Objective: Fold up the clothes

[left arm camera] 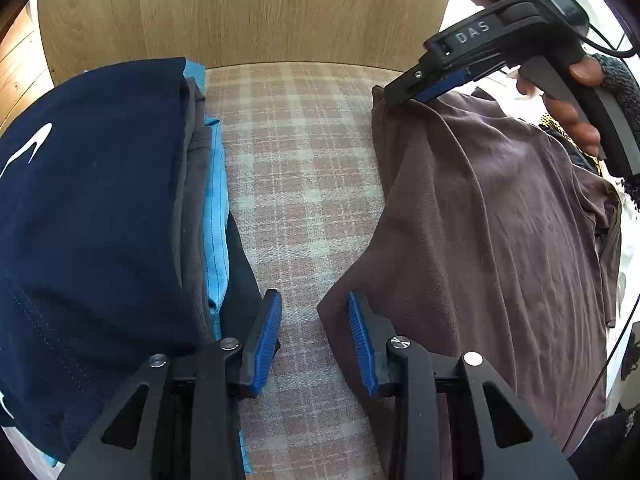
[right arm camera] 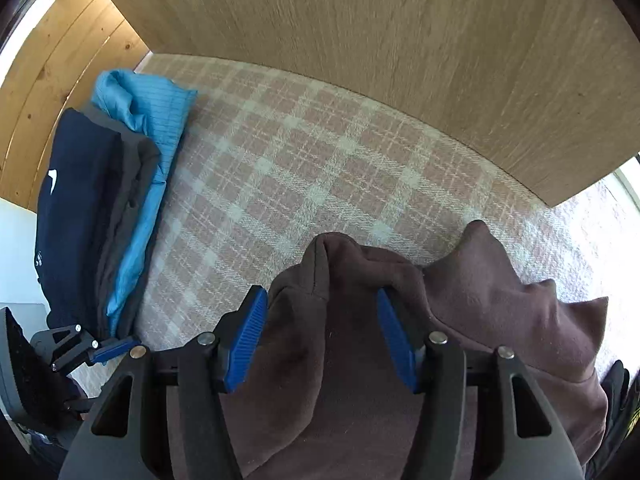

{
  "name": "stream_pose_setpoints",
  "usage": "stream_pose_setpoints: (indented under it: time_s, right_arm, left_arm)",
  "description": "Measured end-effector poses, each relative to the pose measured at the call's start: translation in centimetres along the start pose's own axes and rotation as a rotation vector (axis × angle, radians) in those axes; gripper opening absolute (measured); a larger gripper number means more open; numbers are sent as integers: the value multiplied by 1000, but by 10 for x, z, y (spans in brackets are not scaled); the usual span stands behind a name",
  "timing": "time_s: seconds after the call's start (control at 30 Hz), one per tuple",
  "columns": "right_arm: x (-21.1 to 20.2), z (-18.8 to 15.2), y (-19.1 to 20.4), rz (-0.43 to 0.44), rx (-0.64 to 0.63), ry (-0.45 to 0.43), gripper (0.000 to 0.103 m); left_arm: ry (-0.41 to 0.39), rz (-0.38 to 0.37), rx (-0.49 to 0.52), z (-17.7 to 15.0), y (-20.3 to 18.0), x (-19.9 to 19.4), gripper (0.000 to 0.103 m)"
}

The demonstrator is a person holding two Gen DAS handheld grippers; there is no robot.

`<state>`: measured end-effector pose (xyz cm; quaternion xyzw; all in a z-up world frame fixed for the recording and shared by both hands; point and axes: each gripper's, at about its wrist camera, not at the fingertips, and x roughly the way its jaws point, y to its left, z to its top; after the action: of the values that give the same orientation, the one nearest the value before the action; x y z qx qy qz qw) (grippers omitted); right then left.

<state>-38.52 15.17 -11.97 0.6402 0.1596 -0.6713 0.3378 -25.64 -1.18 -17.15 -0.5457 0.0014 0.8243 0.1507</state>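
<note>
Left wrist view: my left gripper point(left arm camera: 314, 326) is hanging with jaws spread and empty over the plaid bed cover point(left arm camera: 296, 168), just beside the brown shirt point(left arm camera: 480, 216)'s near corner; folded stack point(left arm camera: 100, 208) is lying to its left. Right wrist view: my right gripper point(right arm camera: 322, 340) is pinching a bunched brown shirt point(right arm camera: 352, 360) fold. I judge the left should be pinching that corner before pulling the cloth taut.

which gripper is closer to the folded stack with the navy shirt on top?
Left. The left gripper sits right beside the folded stack; the right gripper is across the plaid cover, over the brown shirt.
</note>
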Motion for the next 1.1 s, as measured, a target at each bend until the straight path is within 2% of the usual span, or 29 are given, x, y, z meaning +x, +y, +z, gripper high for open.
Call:
stream_pose_setpoints:
  time_s: [0.03, 0.07, 0.1, 0.23, 0.37, 0.5, 0.57, 0.67, 0.73, 0.8, 0.83, 0.93, 1.0, 1.1]
  right_arm:
    - [3, -1, 2, 11, -14, -1, 51]
    - [4, -3, 4, 23, -31, -7, 42]
    - [4, -5, 4, 35, -40, -16, 21]
    - [-12, -14, -3, 121, -10, -104, 13]
    - [-20, -22, -15, 167, 27, -182, 13]
    - [6, -16, -24, 154, 84, -134, 13]
    - [9, -13, -23, 143, 82, -126, 21]
    - [-4, -12, -16, 53, 58, -120, 26]
    - [-27, -22, -7, -45, -3, -172, 26]
    - [-55, -38, 7, -136, -73, -244, 26]
    - [-68, -48, 15, -155, -110, -275, 26]
    - [-113, -86, 27, -103, -188, -353, 26]
    - [-146, -115, 27, -66, -187, -426, 26]
    - [-206, -165, 15, 84, -137, -633, 27]
  left_arm:
    - [2, -25, 0, -1, 0, 0, 4]
    - [-3, -26, -2, -1, 0, 0, 4]
    - [-9, -18, -5, -2, 0, 0, 3]
    - [-70, -19, -53, -5, 8, -13, 2]
    - [-153, -17, -96, -13, 15, -36, 2]
    - [-93, 24, -59, -13, 14, -13, 2]
    - [-74, 33, -61, -12, 17, -8, 2]
    - [-77, 40, -76, -13, 22, -17, 5]
    - [-94, 81, -79, -19, 26, -37, 4]
    - [-112, 92, -91, -33, 31, -64, 5]
    - [-124, 91, -104, -44, 32, -80, 5]
    - [-162, 95, -158, -85, 34, -130, 5]
    - [-189, 103, -201, -117, 32, -165, 5]
    - [-249, 159, -308, -172, 27, -214, 5]
